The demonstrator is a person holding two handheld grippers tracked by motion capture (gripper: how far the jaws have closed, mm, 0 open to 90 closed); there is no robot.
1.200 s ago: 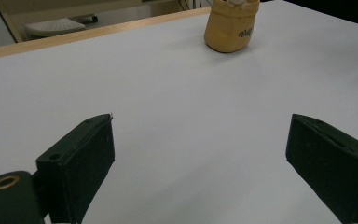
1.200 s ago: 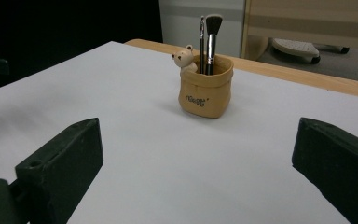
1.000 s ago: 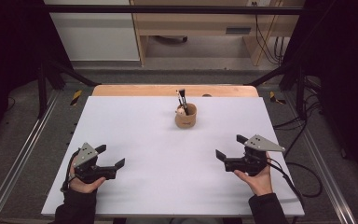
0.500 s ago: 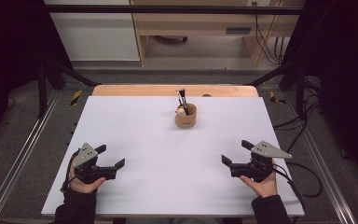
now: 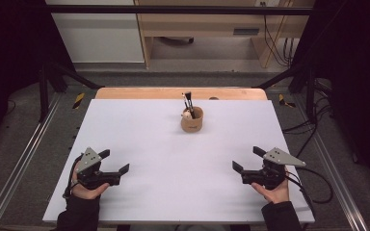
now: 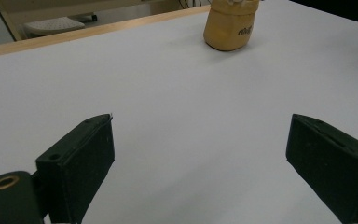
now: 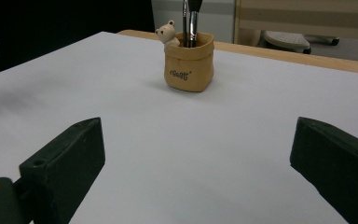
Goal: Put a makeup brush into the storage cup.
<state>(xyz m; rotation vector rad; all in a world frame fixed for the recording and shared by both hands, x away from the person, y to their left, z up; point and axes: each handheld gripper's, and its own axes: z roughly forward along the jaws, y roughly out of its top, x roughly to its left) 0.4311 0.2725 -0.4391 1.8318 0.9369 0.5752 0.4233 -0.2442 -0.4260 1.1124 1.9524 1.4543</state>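
Right hand-held gripper [image 5: 248,161] nearer table edge [image 5: 183,222]

The right gripper [image 5: 249,161] has drawn back toward the person's edge of the table [image 5: 173,159] and slightly outward, leaving the tan brush holder [image 5: 191,120] farther ahead of its jaws.

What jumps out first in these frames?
The tan holder standing alone toward the table's far middle, with dark brushes upright in it and a small bear figure at its rim. Then the two open tongs at the near corners: left tongs, right tongs, both apart from it.
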